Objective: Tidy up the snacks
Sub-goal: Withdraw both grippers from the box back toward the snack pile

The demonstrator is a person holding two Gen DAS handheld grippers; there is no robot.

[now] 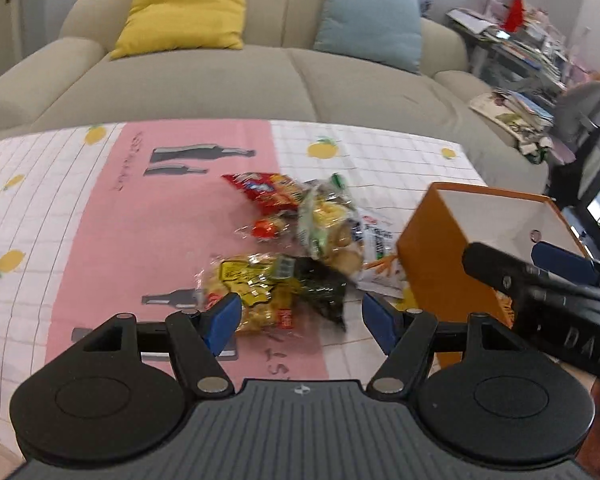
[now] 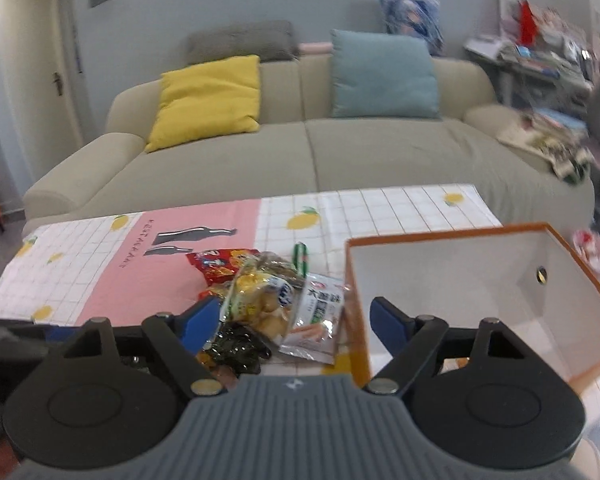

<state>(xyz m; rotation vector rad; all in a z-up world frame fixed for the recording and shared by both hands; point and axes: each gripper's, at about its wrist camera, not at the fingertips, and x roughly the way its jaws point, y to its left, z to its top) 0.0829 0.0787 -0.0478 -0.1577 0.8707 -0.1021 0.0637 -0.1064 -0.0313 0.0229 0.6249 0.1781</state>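
On table (image 1: pixel 100 240): one box (image 1: pixel 440 264), two tongs (image 1: pixel 300 316).

Snack packets, heaped mid-bench on the pink panel of the cloth: red bag (image 1: pixel 266 190) farthest back; clear green-trimmed bag of pale pieces (image 1: pixel 330 226) beside it; yellow-labelled clear bag (image 1: pixel 252 284) nearest; dark seaweed-like packet (image 1: pixel 324 290) touching it; white packet (image 2: pixel 320 308) against the box. Orange box (image 1: pixel 440 264), white-lined, open-topped, upright, right of the heap.

Living room: sofa (image 2: pixel 300 152), cushions (image 2: pixel 208 100)
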